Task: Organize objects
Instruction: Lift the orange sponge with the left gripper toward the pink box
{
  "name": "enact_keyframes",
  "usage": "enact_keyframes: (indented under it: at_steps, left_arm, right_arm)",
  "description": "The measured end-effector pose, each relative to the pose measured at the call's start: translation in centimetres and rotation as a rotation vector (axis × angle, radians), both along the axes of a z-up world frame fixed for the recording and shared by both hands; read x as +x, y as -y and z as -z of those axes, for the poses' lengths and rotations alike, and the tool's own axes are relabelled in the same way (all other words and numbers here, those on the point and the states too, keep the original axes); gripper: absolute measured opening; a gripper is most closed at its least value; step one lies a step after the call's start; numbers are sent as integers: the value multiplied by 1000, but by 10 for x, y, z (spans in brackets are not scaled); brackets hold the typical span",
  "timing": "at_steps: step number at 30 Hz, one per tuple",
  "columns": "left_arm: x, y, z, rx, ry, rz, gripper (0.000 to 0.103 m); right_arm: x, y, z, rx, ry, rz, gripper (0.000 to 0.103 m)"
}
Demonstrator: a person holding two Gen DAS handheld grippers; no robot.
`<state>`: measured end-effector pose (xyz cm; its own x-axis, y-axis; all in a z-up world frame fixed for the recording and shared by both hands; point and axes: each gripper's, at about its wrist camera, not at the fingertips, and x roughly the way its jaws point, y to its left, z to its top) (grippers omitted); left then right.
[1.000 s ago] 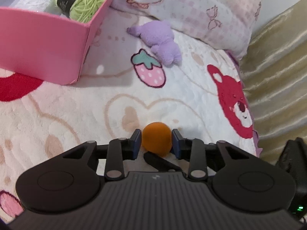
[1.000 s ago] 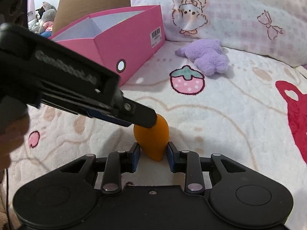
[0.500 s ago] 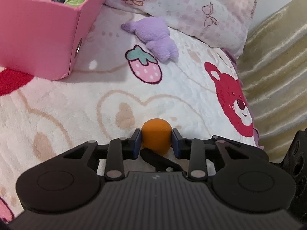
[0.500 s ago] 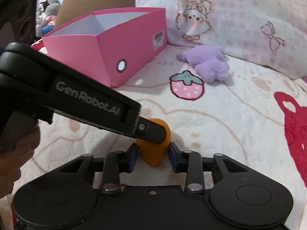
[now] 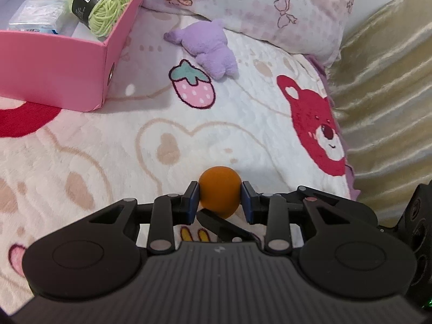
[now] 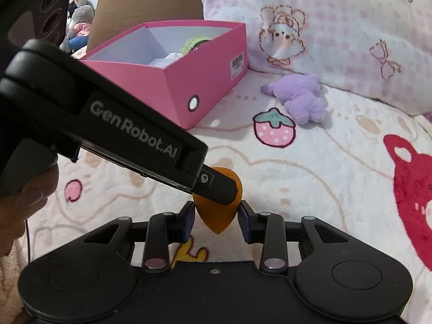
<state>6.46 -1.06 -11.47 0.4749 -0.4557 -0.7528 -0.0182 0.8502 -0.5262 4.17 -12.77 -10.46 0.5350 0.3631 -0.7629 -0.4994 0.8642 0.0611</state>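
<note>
Orange teardrop sponge [image 6: 216, 213] hangs just above the bed's cartoon-print blanket [image 5: 243, 124], near its middle, round end up and tip down. The left tongs [image 5: 220, 198] pinch its round end, both blue pads [image 5: 192, 202] pressed against it. The right tongs [image 6: 216, 221] flank its lower half; their jaws are opening, the pads just beside the sponge, and whether they touch it is hard to tell. Across the right wrist view the left tool's body carries the white lettering "GenRobot.AI", and it covers part of the sponge's top. A hand [image 6: 16, 208] shows, cut off, at the left edge.

Toward the head of the bed stands a pink box [image 5: 54, 64] with a barcode sticker [image 6: 237, 64] too small to read. Inside lie a green yarn skein [image 5: 105, 2] with an unreadable dark band and clear packets [image 5: 40, 13] with blurred print. A purple plush toy [image 5: 208, 46] lies beside a printed strawberry, just before a pink checked pillow [image 5: 256, 2]. A brown cardboard box [image 6: 145, 2] stands behind the pink one.
</note>
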Motion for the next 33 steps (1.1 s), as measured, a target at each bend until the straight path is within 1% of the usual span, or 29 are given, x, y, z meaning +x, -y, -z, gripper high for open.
enact_keyframes:
  at_steps: [3, 8, 11, 14, 16, 18, 28, 33]
  left_arm:
    - [-4, -3, -8, -7, 3, -1, 31]
    - [-11, -10, -22, -20, 17, -6, 31]
    - [-15, -16, -30, -47, 18, -15, 32]
    - [-21, -21, -36, -54, 27, -24, 32]
    - [-24, -22, -40, -52, 34, -28, 32]
    - [-27, -23, -45, -50, 41, -31, 32]
    - [-43, -31, -65, -41, 70, -59, 32]
    - [-49, -38, -76, -33, 101, -72, 32]
  right_arm:
    - [-3, -4, -7, -17, 1, -17, 44]
    - [-4, -7, -23, -11, -6, -15, 44]
    - [-6, -11, -33, -16, -8, -24, 44]
    - [-8, -15, -41, -17, -22, -38, 44]
    - [-8, -18, -46, -21, -28, -46, 45]
    - [-8, -20, -51, -26, -31, -56, 47]
    - [-12, -33, -72, -48, -38, -99, 47]
    - [-14, -40, -82, -56, -10, -128, 47]
